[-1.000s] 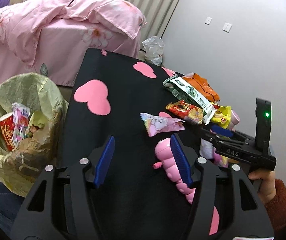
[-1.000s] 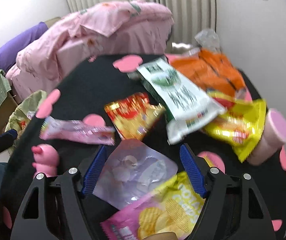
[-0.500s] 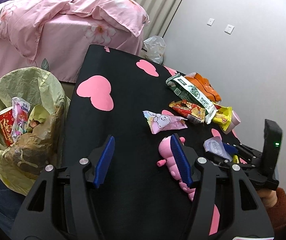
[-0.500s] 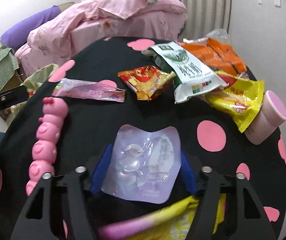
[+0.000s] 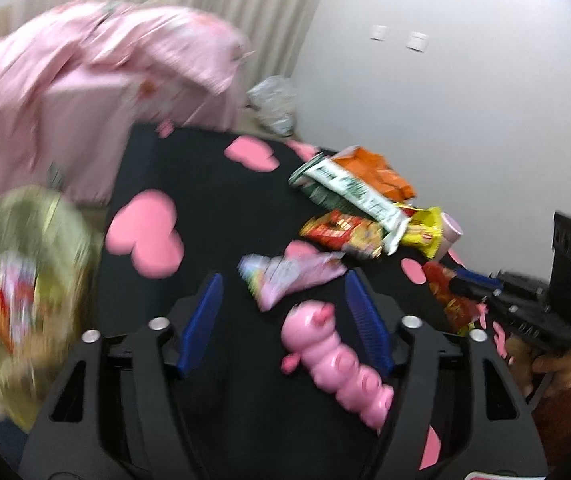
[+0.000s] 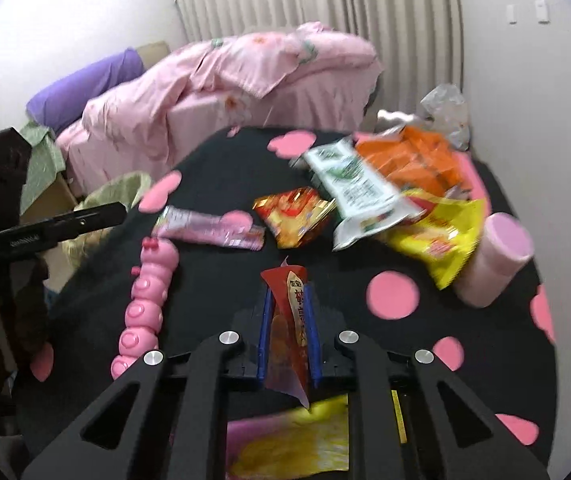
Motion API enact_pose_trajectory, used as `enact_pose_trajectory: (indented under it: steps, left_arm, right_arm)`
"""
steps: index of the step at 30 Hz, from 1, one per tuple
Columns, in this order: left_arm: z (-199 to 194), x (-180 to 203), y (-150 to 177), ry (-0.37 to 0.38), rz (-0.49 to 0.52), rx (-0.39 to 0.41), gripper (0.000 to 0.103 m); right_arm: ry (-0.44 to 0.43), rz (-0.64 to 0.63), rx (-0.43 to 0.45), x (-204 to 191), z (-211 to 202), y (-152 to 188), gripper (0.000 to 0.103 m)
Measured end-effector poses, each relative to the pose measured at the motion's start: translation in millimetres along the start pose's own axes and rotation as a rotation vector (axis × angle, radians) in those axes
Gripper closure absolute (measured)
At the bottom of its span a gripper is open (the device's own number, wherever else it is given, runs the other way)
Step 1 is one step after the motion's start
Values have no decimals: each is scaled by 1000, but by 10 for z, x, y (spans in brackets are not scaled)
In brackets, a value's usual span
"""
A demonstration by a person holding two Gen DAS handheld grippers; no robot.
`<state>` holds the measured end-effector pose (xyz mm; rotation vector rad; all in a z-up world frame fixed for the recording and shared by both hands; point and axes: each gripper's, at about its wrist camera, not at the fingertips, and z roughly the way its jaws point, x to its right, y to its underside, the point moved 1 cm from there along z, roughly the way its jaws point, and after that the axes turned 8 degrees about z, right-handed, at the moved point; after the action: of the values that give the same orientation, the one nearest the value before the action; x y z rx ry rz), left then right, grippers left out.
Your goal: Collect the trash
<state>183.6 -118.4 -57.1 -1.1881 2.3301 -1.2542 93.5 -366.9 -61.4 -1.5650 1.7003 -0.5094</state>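
Note:
My right gripper (image 6: 289, 290) is closing its jaws on a red snack wrapper (image 6: 291, 280), which stands on edge between the blue pads, lifted off the cloth. The left wrist view shows that gripper (image 5: 473, 284) at the right with the same wrapper (image 5: 445, 294). My left gripper (image 5: 283, 280) hangs above the table with its jaws opening and nothing held. A pink wrapper (image 5: 289, 276) and a pink caterpillar toy (image 5: 333, 360) lie below it. The yellow-green trash bag (image 5: 25, 260), with packets inside, sits off the table's left edge.
On the black heart-print cloth (image 6: 221, 168) lie a red-gold packet (image 6: 293, 216), a green-white bag (image 6: 357, 188), an orange bag (image 6: 409, 160), a yellow bag (image 6: 441, 232) and a pink cup (image 6: 501, 256). A yellow-pink packet (image 6: 293, 436) lies under my right gripper. A pink bed (image 6: 225, 80) stands behind.
The right gripper's fingers went from wide apart to closed on a packet and rose with it. The left gripper's fingers spread wider, and it shifted right over the toy and pink wrapper.

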Motion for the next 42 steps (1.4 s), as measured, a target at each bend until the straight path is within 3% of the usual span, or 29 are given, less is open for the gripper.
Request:
enact_pose_trajectory:
  steps: [3,10,11,15,22,33,42]
  left_arm:
    - [276,50,-201,67,136,-72,36]
    - [831,263,-277,103,363,-306,37]
    - [883,314,-266,91,389,-330,40]
    - [1059,398,-191,-38,438,-396,73]
    - [839,114,-245,-59,246,-304,90]
    - [-286,-80,-320,-169,59,-30,91]
    - [-863,-554,-112,-264,-54,33,91]
  right_arm:
    - [15,28,42,115,-138,-62,87]
    - [34,76,68,339,-297,-41,87]
    - [27,90,64,372,-292,-22,87]
    - [10,104,52,407,-252,38,87]
    - [-2,92,57,349,-228,57,87]
    - [-52,10,105,-37,-264,-259,87]
    - [-151,-130,97,-783,-67,-548,87]
